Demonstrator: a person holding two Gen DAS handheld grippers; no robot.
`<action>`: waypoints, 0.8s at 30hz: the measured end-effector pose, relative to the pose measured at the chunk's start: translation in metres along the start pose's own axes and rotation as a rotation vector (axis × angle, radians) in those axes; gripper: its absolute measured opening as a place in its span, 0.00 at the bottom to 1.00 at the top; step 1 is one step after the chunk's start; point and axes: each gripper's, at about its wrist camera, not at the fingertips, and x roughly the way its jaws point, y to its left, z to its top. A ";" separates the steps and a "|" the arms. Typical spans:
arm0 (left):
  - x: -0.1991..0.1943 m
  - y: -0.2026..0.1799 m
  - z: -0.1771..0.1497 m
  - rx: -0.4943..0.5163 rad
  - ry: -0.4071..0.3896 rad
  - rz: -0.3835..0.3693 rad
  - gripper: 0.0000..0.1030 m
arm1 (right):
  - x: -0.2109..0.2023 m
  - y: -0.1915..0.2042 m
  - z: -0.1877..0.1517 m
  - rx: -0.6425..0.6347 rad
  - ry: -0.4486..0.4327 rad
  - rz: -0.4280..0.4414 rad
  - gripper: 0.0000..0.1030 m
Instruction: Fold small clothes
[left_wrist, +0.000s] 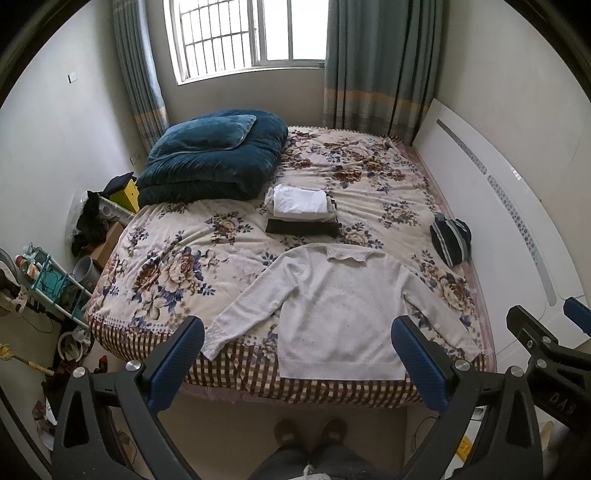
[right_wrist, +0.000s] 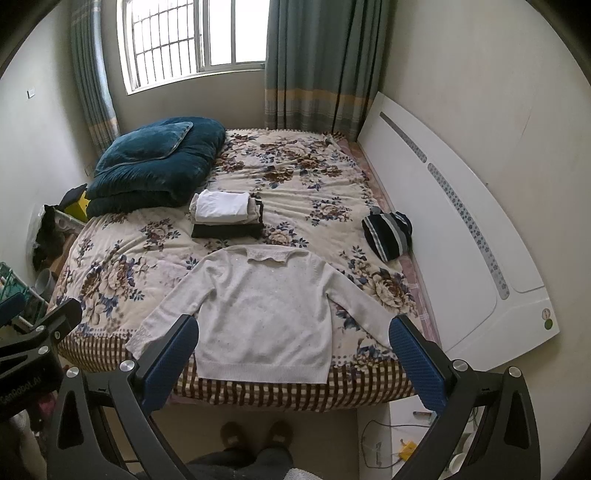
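Note:
A white knit sweater (left_wrist: 332, 310) (right_wrist: 262, 310) lies flat on the floral bedspread (left_wrist: 192, 254) (right_wrist: 295, 184), sleeves spread, hem at the bed's near edge. Behind it sits a stack of folded clothes (left_wrist: 301, 212) (right_wrist: 227, 214), white on top and dark at the bottom. A crumpled dark striped garment (left_wrist: 450, 238) (right_wrist: 388, 234) lies at the right by the headboard. My left gripper (left_wrist: 297, 363) is open and held above the near edge of the bed, holding nothing. My right gripper (right_wrist: 293, 363) is open likewise, and also shows at the right of the left wrist view.
A folded teal quilt with a pillow (left_wrist: 214, 158) (right_wrist: 155, 166) fills the bed's far left corner. The white headboard (left_wrist: 498, 221) (right_wrist: 454, 229) runs along the right. Cluttered shelves and boxes (left_wrist: 55, 280) stand left of the bed. A person's slippered feet (left_wrist: 310, 430) (right_wrist: 255, 432) stand on the floor below.

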 end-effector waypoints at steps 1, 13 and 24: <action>0.000 0.000 0.000 0.001 -0.001 0.000 1.00 | 0.000 0.001 0.000 0.000 -0.001 -0.001 1.00; -0.005 -0.002 0.014 -0.004 -0.002 -0.005 1.00 | 0.000 -0.001 -0.001 -0.003 -0.004 0.000 1.00; -0.006 -0.001 0.016 -0.004 -0.005 -0.006 1.00 | -0.008 0.000 0.008 -0.004 -0.006 0.003 1.00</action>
